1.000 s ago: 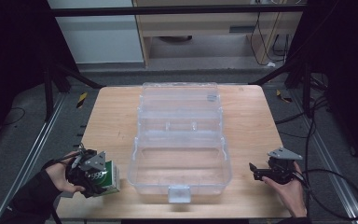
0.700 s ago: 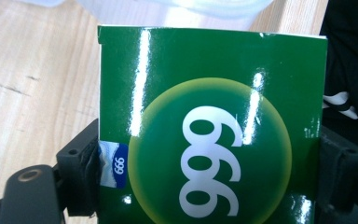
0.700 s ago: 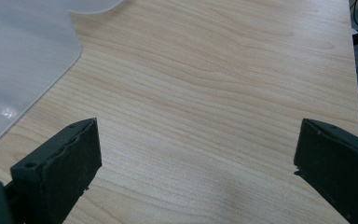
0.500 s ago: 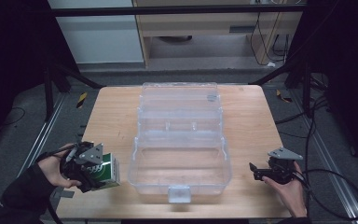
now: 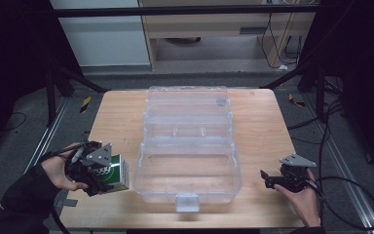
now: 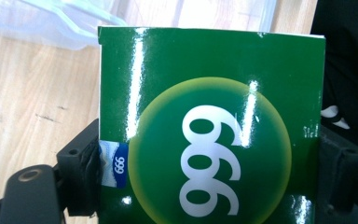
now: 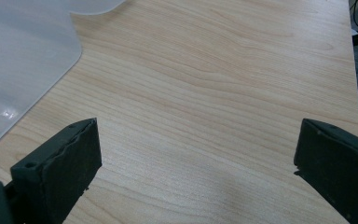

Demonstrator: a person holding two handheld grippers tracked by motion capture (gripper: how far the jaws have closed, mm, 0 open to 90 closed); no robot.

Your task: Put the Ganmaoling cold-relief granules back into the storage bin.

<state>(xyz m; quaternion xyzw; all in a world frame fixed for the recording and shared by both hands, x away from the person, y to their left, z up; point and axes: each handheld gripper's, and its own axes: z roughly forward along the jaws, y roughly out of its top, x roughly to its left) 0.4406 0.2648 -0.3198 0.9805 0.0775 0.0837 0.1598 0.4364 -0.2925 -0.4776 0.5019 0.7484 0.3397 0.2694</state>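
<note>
My left gripper clamps the glossy green cardboard box, held just beside the clear plastic lidded case. Case empty; box not yet in. Right gripper rests wide open, holding nothing.

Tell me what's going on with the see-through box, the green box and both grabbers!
Clear plastic case: open, lid folded back flat on the wooden table, nothing inside.
Green 999 box: clamped in the left gripper, beside the case's left wall.
Left gripper: shut on the green box.
Right gripper: jaws wide open, nothing between them, over bare table right of the case.
</note>
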